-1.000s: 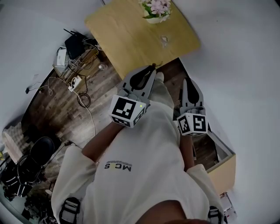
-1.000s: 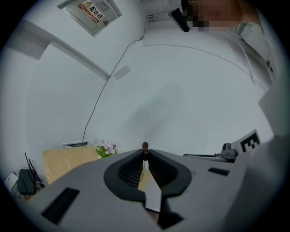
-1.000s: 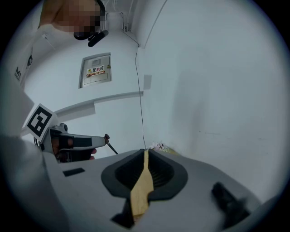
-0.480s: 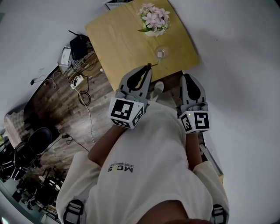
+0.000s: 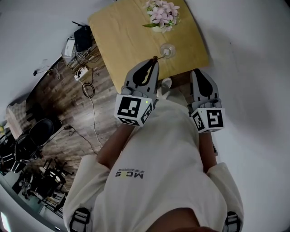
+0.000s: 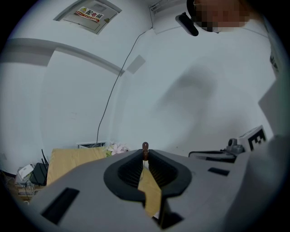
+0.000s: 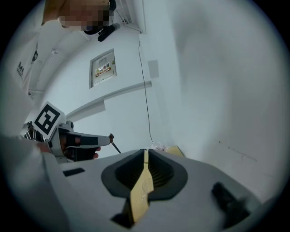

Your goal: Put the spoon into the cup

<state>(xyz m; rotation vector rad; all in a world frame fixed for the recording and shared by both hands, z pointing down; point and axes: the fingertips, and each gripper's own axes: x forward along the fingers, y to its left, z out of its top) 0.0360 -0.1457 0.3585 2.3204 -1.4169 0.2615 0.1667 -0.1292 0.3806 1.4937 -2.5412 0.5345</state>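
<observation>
A clear glass cup [image 5: 167, 50] stands near the front edge of the wooden table [image 5: 131, 36], just ahead of a pot of pink flowers [image 5: 162, 13]. My left gripper [image 5: 154, 63] is shut on a thin dark spoon [image 5: 155, 58], whose brown end pokes out past the tips, just left of the cup. In the left gripper view the spoon [image 6: 145, 147] stands up between the closed tips of the left gripper [image 6: 145, 152]. My right gripper [image 5: 198, 72] hangs at the table's front right corner; its jaws meet at the tips with nothing in them [image 7: 145, 152]. The right gripper view shows the spoon [image 7: 113, 144] at the left.
Left of the table, a black router [image 5: 83, 38], a power strip and tangled cables [image 5: 84, 74] lie on the dark wood floor. Black chairs [image 5: 27, 145] stand at the lower left. White walls close in behind and to the right of the table.
Both grippers have moved forward toward the table. The spoon's end has come from short of the table edge to just beside the cup. Neither gripper's jaws have changed.
</observation>
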